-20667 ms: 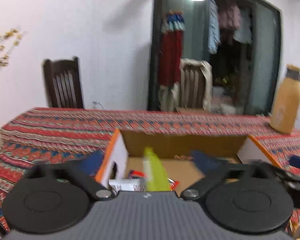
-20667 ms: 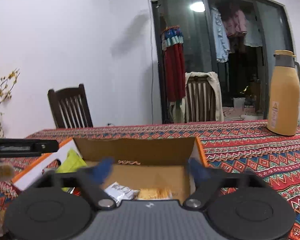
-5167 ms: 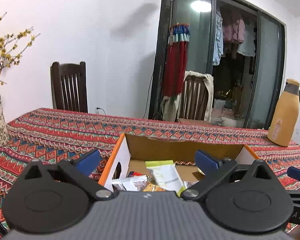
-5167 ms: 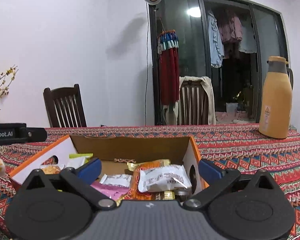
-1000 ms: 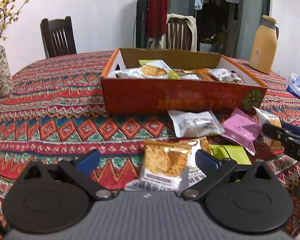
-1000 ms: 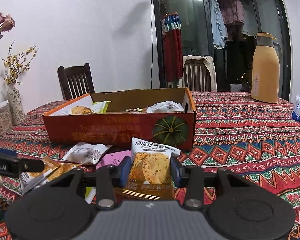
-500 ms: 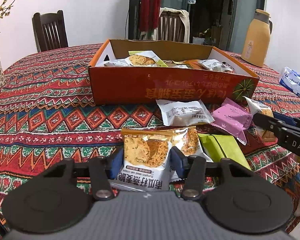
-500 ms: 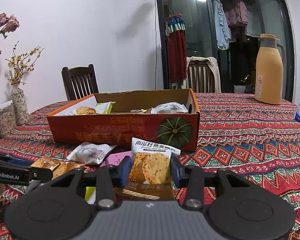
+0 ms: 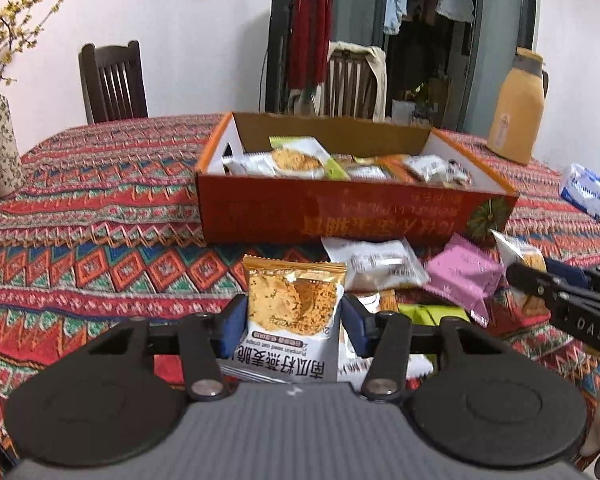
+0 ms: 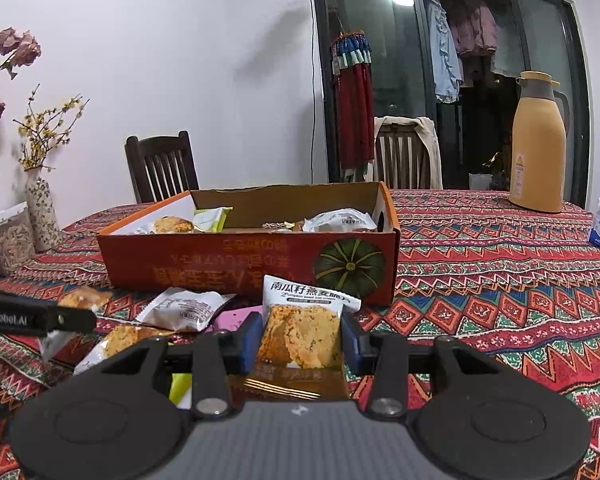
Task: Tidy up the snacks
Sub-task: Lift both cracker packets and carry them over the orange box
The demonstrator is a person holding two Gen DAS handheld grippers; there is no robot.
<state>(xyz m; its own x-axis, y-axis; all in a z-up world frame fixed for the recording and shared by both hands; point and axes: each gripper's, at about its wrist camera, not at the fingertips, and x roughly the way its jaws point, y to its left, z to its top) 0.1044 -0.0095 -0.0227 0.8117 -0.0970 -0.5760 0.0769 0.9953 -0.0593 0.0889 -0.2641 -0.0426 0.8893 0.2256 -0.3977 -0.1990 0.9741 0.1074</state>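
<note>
Near the orange box (image 9: 340,216), left gripper (image 9: 294,316) and right gripper (image 10: 300,338) each clamp a pumpkin crisp packet (image 9: 294,300), (image 10: 302,330).

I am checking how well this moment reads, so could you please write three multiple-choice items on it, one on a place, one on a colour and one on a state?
1. Where does the tall thermos jug stand?
A. inside the box
B. on the table beyond the box, to its right
C. on a chair

2. What colour is the flat snack packet lying before the orange snack box, right of the white packet?
A. pink
B. blue
C. black

3. What is the left gripper doing?
A. gaping over bare cloth
B. clamped on the box wall
C. shut on a crisp packet

Answers: 1 B, the jug stands on the patterned cloth past the box's right end; 2 A, its wrapper is plainly pink; 3 C, both blue pads press the packet's sides.
</note>
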